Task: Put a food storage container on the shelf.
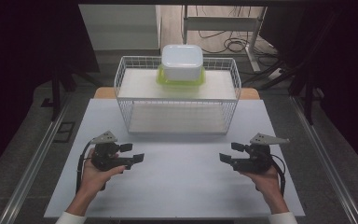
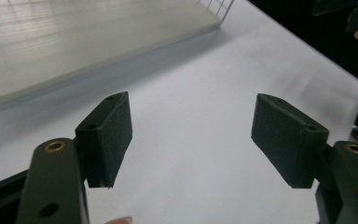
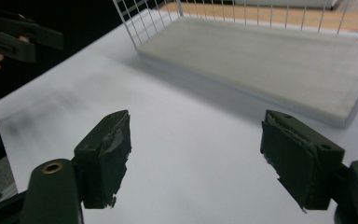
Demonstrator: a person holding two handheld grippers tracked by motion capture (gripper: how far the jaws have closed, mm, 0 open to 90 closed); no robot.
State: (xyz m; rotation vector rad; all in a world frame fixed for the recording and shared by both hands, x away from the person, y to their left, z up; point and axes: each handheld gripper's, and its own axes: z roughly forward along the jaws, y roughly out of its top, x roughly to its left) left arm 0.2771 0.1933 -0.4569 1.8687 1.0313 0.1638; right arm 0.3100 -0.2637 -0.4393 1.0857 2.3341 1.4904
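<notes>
No readable text or labels anywhere

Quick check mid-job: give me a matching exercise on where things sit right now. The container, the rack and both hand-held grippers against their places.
Things:
1. white container
2. wire rack
3. left hand-held gripper
4. right hand-held gripper

Places or states:
A. near right of the table, jaws open, empty
B. far middle of the table
C. on the rack's upper shelf, on a green lid
D. near left of the table, jaws open, empty

Pairs: 1-C, 2-B, 3-D, 4-A
</notes>
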